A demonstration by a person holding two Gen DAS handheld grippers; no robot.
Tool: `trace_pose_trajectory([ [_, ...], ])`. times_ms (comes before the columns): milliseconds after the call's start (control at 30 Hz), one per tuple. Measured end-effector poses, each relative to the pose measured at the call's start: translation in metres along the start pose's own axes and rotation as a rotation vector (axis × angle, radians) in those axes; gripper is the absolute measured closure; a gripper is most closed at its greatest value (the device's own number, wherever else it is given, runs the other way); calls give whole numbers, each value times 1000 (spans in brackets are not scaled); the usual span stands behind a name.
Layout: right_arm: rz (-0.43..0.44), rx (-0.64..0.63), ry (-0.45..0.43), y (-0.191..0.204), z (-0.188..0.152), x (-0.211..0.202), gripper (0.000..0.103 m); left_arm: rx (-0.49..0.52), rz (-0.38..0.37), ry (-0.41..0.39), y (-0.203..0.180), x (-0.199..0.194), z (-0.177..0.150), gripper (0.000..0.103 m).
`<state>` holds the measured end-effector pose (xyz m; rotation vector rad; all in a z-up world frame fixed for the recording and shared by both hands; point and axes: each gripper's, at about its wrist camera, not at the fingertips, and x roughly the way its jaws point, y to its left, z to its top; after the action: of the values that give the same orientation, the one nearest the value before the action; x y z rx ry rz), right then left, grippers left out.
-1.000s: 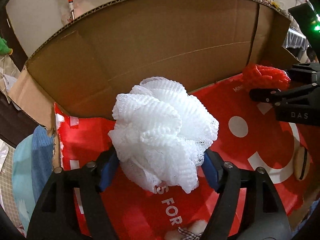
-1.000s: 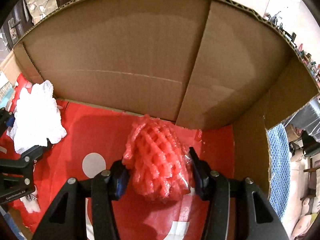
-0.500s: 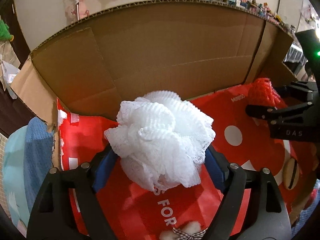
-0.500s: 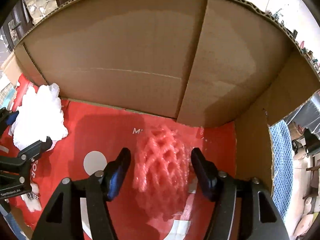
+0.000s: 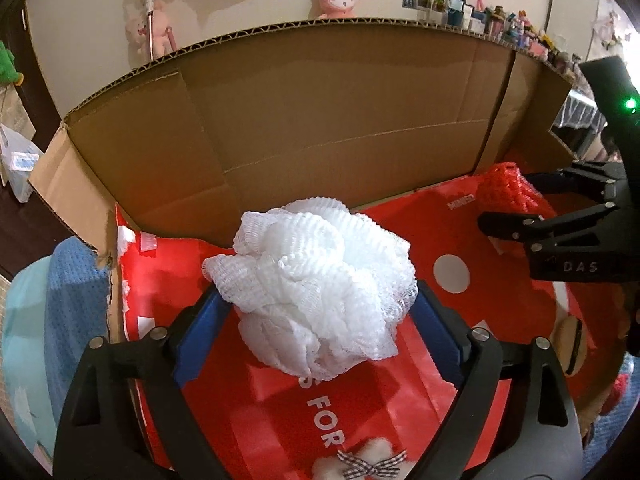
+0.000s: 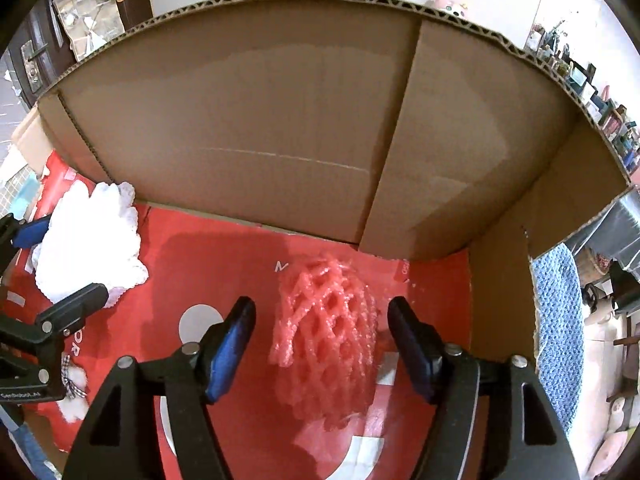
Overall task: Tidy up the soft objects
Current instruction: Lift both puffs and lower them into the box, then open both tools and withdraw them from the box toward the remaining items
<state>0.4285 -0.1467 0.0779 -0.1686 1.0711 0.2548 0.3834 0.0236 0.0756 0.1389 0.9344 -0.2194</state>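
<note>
Red bag [image 5: 400,412] lining cardboard box [image 5: 320,120] — both grippers' jaws just parted, gripping nothing.

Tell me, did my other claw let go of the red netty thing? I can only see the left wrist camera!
Observer: Yes. In the right wrist view, the right gripper has just been opening its jaws. There is a clear gap between each pad and the red foam net.
Operator: Is it hanging in the air?
Observer: No. It lies on the red bag that covers the floor of the cardboard box, close to the back wall.
Operator: What's past the box on that side?
Observer: A blue knitted cloth, just outside the box's right wall.
</note>
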Motion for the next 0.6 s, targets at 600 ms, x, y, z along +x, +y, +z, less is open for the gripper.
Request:
trace_pose_trajectory([
  [600,22,15,-75,3,0,-37,23,-31,-10,-98,-1,-44,-2,8],
])
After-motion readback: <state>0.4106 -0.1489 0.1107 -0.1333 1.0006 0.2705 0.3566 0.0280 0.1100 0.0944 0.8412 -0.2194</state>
